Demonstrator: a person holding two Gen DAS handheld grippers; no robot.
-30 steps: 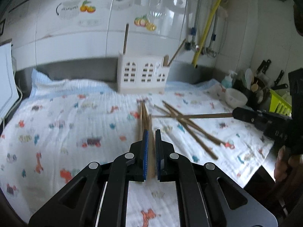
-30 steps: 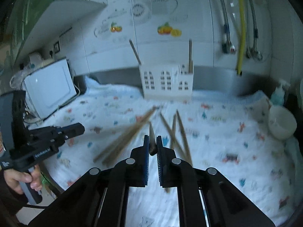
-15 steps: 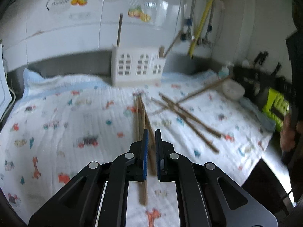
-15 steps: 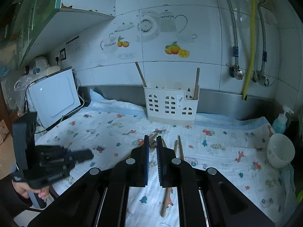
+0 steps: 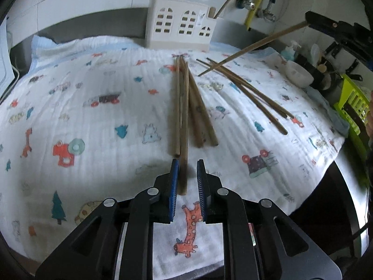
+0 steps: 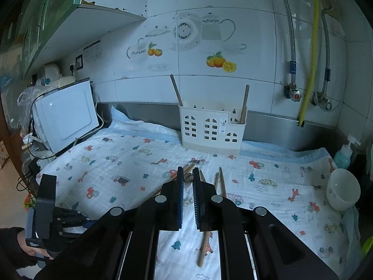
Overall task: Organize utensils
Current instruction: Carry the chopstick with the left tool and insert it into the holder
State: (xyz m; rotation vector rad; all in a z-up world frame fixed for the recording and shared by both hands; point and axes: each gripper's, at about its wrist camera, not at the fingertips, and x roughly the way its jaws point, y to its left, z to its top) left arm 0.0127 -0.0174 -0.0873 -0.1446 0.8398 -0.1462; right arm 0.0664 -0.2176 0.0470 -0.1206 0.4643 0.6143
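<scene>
Several brown wooden chopsticks (image 5: 193, 107) lie on a printed white cloth (image 5: 93, 121). My left gripper (image 5: 187, 166) hangs low over the cloth, jaws a little apart around the near end of one chopstick (image 5: 184, 140), not closed on it. My right gripper (image 6: 187, 175) is shut on a chopstick's end (image 6: 188, 176); in the left wrist view that chopstick (image 5: 251, 46) slants down from the right gripper (image 5: 310, 22). A white house-shaped utensil holder (image 6: 211, 129) stands at the back wall with two chopsticks upright in it; it also shows in the left wrist view (image 5: 181, 29).
A white bowl (image 6: 342, 192) and a soap bottle (image 6: 343, 154) stand at the right. A white appliance (image 6: 65, 116) with cables sits at the left. A green rack (image 5: 352, 107) stands past the cloth's right edge. Pipes and valves (image 6: 310, 70) hang on the tiled wall.
My left gripper dropped low toward the cloth and its jaws opened slightly around a chopstick end. My right gripper lifted its chopstick up off the cloth and pulled back.
</scene>
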